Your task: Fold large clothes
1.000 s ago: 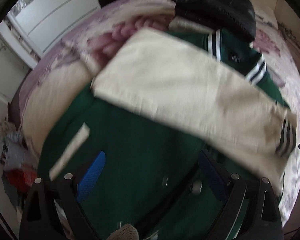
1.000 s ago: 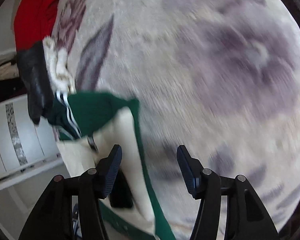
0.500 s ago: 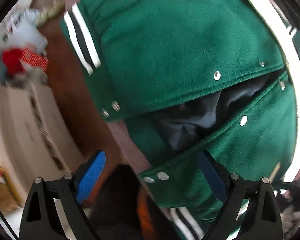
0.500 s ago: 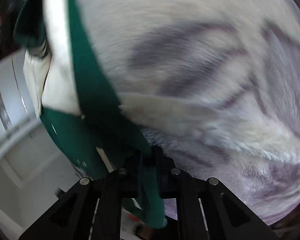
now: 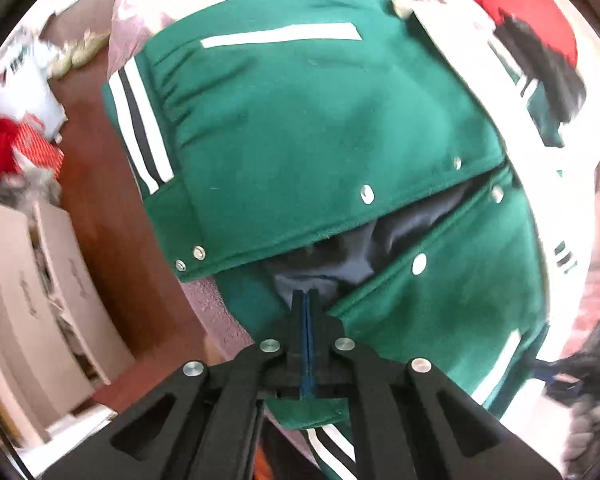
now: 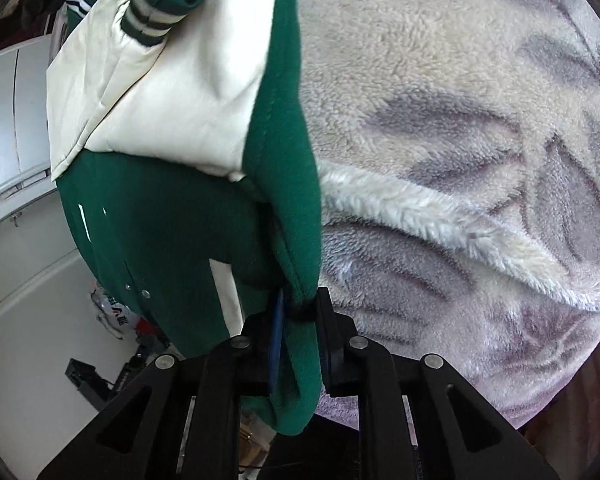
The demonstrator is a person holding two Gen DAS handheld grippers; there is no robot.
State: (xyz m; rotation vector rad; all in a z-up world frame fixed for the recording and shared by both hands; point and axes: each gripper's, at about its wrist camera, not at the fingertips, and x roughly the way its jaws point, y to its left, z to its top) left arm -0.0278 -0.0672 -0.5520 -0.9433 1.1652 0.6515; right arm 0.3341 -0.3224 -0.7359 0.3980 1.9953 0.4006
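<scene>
A green varsity jacket (image 5: 308, 120) with cream sleeves, striped cuffs and silver snaps lies on the bed, its front partly open on a dark lining. My left gripper (image 5: 306, 300) is shut at the jacket's lower front edge, its jaws pressed together on the hem by the lining. In the right wrist view the jacket (image 6: 172, 220) hangs at the bed's edge, with a cream sleeve (image 6: 160, 80) folded across it. My right gripper (image 6: 300, 308) is shut on a thick green edge of the jacket.
A fluffy cream and purple floral blanket (image 6: 460, 140) covers the bed. A red garment (image 5: 532, 8) and a black one (image 5: 552, 64) lie beyond the jacket. White boxes (image 5: 28, 300) and clutter stand on the brown floor (image 5: 112, 208) at left. White cabinets (image 6: 16, 120) stand beside the bed.
Both grippers were open a second ago. Each has dropped to the jacket's lower edge and shut on it, the right one first, then the left.
</scene>
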